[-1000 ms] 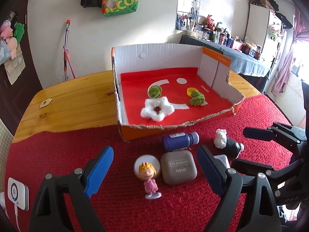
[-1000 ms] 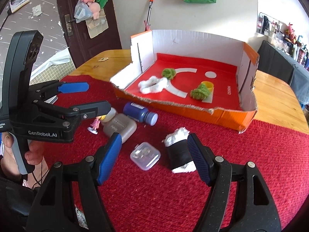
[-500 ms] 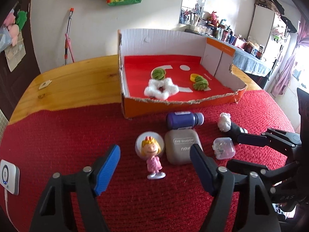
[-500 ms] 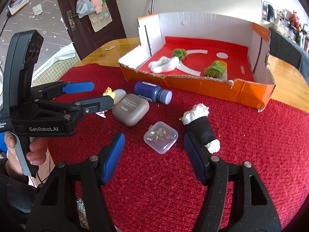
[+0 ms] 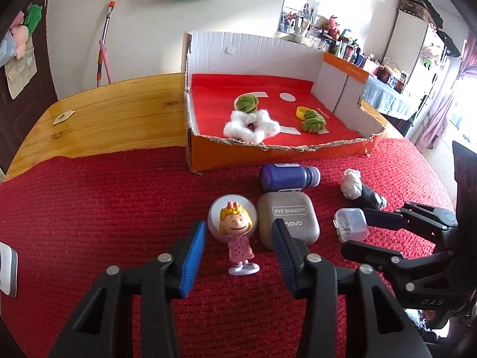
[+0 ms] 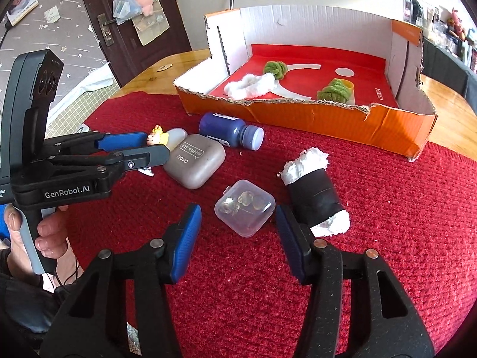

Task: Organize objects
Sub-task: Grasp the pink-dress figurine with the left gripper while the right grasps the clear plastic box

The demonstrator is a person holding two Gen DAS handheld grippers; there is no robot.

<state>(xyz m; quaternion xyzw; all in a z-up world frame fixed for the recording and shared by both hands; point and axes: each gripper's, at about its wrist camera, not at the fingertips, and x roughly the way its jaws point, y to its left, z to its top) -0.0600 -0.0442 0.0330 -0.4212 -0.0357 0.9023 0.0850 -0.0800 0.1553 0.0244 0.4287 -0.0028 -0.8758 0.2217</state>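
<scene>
A small blonde figurine in a pink dress (image 5: 240, 243) stands on the red mat between the blue pads of my left gripper (image 5: 239, 223). Its jaws are closing, with a gap on each side. The left gripper (image 6: 155, 146) shows around the figurine's head (image 6: 156, 137) in the right wrist view. A clear plastic case with coins (image 6: 244, 207) lies between the pads of my right gripper (image 6: 237, 208). Those jaws are closing too, without touching it. From the left wrist view the right gripper (image 5: 356, 231) straddles the same case (image 5: 350, 223).
A grey eye shadow case (image 5: 287, 220), a blue bottle on its side (image 5: 286, 176), a black roll with white stuffing (image 6: 313, 194) and a round white compact (image 5: 214, 208) lie close by. Behind stands an orange cardboard box (image 5: 268, 155) holding a white scrunchie and green yarn balls.
Both grippers came down toward the mat and their jaws narrowed. The figurine now sits between the left pads and the clear case between the right pads.
</scene>
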